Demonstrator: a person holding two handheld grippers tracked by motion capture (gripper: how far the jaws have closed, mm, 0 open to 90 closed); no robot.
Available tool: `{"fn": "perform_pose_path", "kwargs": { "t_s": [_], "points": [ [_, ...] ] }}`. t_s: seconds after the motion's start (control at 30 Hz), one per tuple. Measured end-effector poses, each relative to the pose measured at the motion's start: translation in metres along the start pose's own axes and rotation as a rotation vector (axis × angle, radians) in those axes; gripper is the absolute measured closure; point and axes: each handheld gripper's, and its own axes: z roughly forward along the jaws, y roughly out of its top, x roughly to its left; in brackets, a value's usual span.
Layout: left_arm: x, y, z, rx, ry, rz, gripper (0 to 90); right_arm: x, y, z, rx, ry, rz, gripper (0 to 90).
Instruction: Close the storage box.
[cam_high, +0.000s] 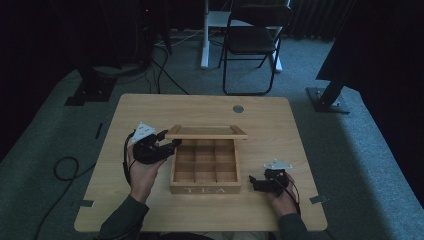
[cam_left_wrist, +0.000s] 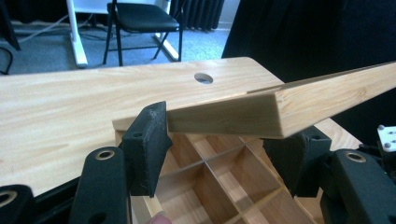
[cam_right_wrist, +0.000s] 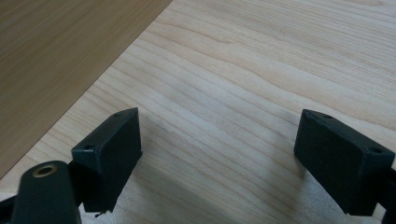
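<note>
While the lid (cam_high: 206, 132) of the wooden tea box (cam_high: 205, 189) stood raised over the back of the box, at about twelve o'clock from its centre, we judged the opening to be nearly done. All the compartments lay uncovered, and every one we could see was empty. What looked left was to let the lid settle on its hinges, or to lower it again; we could not tell which was meant.

Our left hand-held gripper (cam_high: 169, 141) reached in from nine o'clock, level with the lid's left end, its forearm rising from the worktop's (cam_high: 150, 107) near edge. Along its own camera, the corner of the lid (cam_left_wrist: 243, 112) sat between the two black pads (cam_left_wrist: 149, 140), which stood partly spread. The left-side pad seemed to touch the lid's edge, while the other sat below and apart, so we read this as a loosened hold, not a pinch.

Our right hand-held gripper (cam_high: 254, 182) rested low on the worktop at about four o'clock from the box, just beside its front right corner and pointing toward it. Its pads (cam_right_wrist: 112, 149) were spread wide with only bare wood (cam_right_wrist: 243, 93) between them, gripping nothing.

A folding chair (cam_high: 252, 40) stood well beyond the worktop at twelve o'clock.
</note>
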Motion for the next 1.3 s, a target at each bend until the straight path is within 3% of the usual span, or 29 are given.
{"fn": "perform_pose_path", "kwargs": {
  "t_s": [0.5, 1.3],
  "points": [
    [-0.004, -0.016, -0.002, 0.018, -0.002, -0.014, 38.0, 0.000, 0.000, 0.000, 0.000, 0.000, 0.000, 14.5],
    [-0.006, -0.056, -0.002, 0.035, -0.011, 0.020, 34.8, 0.000, 0.000, 0.000, 0.000, 0.001, 0.000, 14.4]
  ]
}}
